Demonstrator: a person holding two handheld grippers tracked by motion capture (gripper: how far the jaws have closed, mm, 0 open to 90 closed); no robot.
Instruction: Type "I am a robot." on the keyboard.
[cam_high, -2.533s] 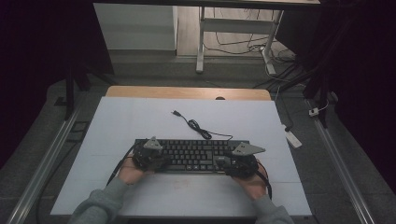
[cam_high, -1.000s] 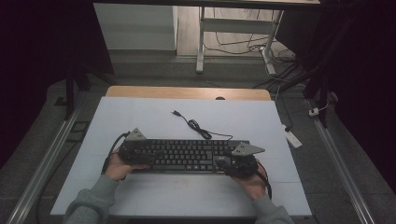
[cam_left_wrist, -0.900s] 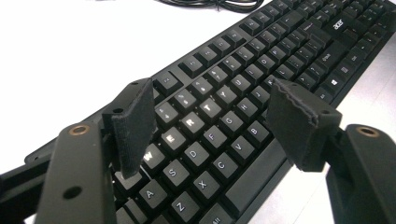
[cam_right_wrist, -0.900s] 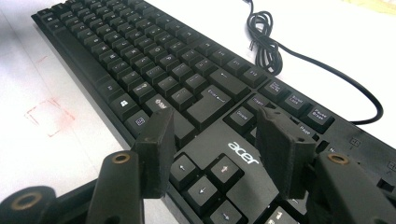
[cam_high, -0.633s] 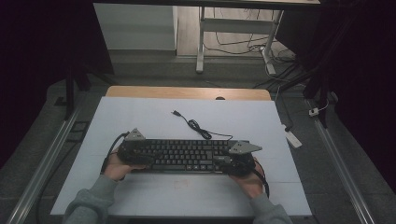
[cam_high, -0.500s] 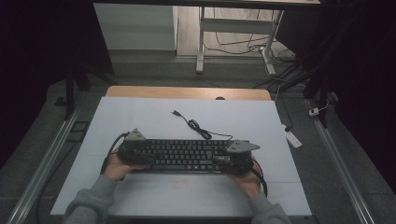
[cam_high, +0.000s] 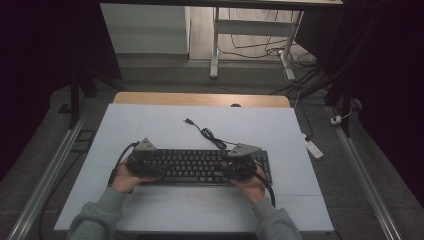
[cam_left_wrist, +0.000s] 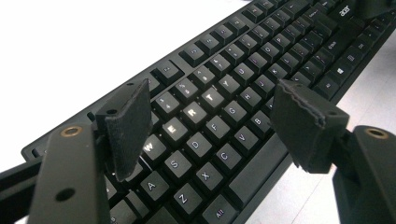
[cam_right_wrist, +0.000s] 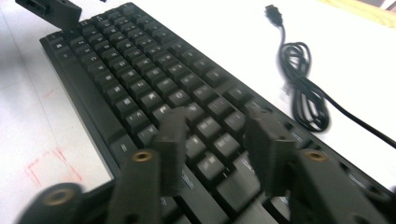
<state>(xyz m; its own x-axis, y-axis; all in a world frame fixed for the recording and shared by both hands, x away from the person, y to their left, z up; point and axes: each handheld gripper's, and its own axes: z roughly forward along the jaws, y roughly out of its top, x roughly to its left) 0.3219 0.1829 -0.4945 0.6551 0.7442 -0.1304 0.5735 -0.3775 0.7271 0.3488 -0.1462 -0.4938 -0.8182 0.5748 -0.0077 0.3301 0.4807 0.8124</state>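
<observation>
White table (cam_high: 165, 125) lies bare beyond keyboard (cam_high: 195, 165); claws poised above.

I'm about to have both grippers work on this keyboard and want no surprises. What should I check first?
1. Keyboard flat on the table: ok.
2. Left gripper open over the letter keys, nothing pinched: ok.
3. Right gripper jaws have just been closing, no key between them: ok.
4. Cable coiled behind the keyboard, clear of both grippers: ok.
5. Plug unconnected: ok.
6. Pads touching keys: cannot tell.
</observation>
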